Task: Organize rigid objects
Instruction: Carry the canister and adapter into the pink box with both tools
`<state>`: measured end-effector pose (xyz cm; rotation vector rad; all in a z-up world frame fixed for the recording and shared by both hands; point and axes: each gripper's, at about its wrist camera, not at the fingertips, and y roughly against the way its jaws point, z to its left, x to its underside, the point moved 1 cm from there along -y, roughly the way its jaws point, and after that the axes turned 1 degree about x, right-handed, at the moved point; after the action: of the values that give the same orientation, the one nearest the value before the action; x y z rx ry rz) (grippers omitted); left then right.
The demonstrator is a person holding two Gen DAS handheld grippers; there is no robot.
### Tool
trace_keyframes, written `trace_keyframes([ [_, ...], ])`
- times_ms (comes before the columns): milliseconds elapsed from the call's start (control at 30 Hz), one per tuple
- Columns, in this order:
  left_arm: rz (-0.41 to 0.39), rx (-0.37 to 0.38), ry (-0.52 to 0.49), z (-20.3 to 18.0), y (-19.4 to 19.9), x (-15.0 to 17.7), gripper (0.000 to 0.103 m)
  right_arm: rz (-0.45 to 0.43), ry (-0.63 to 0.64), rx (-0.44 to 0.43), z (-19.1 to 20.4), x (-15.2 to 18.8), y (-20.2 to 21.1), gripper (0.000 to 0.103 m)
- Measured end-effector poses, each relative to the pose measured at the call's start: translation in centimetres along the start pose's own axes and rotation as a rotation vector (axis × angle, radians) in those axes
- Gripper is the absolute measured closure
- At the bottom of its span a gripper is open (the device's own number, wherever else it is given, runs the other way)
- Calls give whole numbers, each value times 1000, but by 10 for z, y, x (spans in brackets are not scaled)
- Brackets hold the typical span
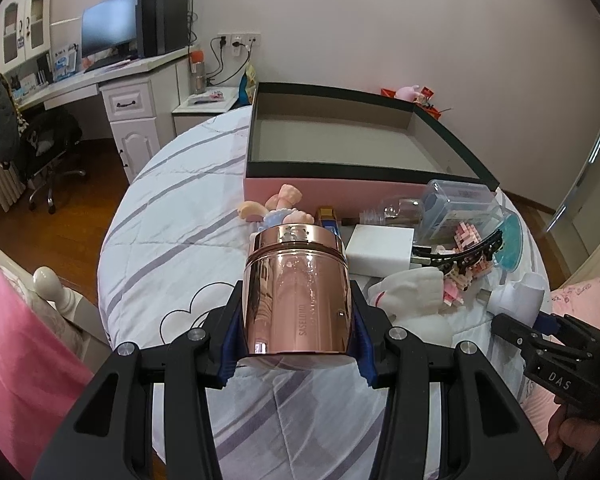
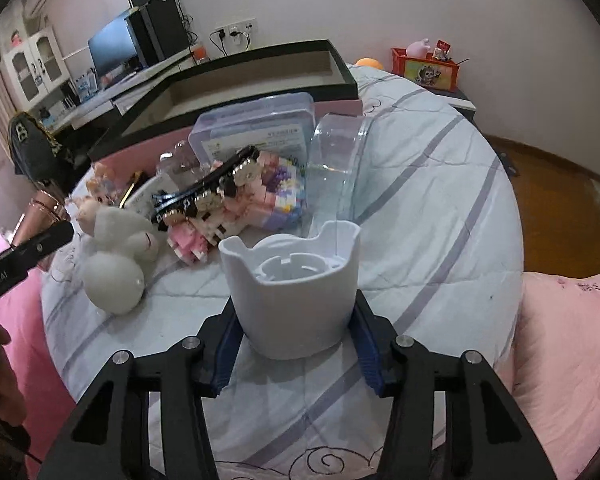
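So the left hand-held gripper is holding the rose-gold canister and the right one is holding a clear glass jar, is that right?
Not quite. The left hand-held gripper does hold the rose-gold canister, but the right hand-held gripper holds a white plastic cup-shaped piece, not a clear glass jar; the right wrist view shows it.

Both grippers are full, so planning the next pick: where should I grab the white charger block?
Take the white charger block across its two flat side faces, coming from above. It lies flat on the bedcover, hemmed by the black hair clip on its right.
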<state>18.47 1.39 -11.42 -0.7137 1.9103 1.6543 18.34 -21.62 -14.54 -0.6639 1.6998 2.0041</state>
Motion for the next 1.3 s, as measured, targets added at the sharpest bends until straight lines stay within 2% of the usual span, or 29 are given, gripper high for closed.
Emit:
trace_keyframes([
  [267,-13,-5,0,-3,5,-4,56,-29,5,-53,7,-6,8,52],
  [467,-30,0,-6,-6,11,-11,56,-86,-2,-93,13,-18,26,52],
  [600,-56,-5,-20,-11,16,-27,56,-158,33,-109,23,-48,46,52],
  [733,-103,-17,-39,-19,17,-58,56,-226,68,-110,33,-85,55,52],
  [867,-133,-17,-44,-25,5,-94,56,-246,84,-110,36,-128,39,52],
  [1000,-127,-13,-41,-29,-20,-124,56,-218,76,-99,36,-158,4,52],
  [1133,-82,-21,-49,-31,-56,-140,56,-163,64,-90,33,-175,-32,52],
  [1300,25,-2,-48,-32,-105,-144,56,-90,68,-64,34,-182,-68,51],
])
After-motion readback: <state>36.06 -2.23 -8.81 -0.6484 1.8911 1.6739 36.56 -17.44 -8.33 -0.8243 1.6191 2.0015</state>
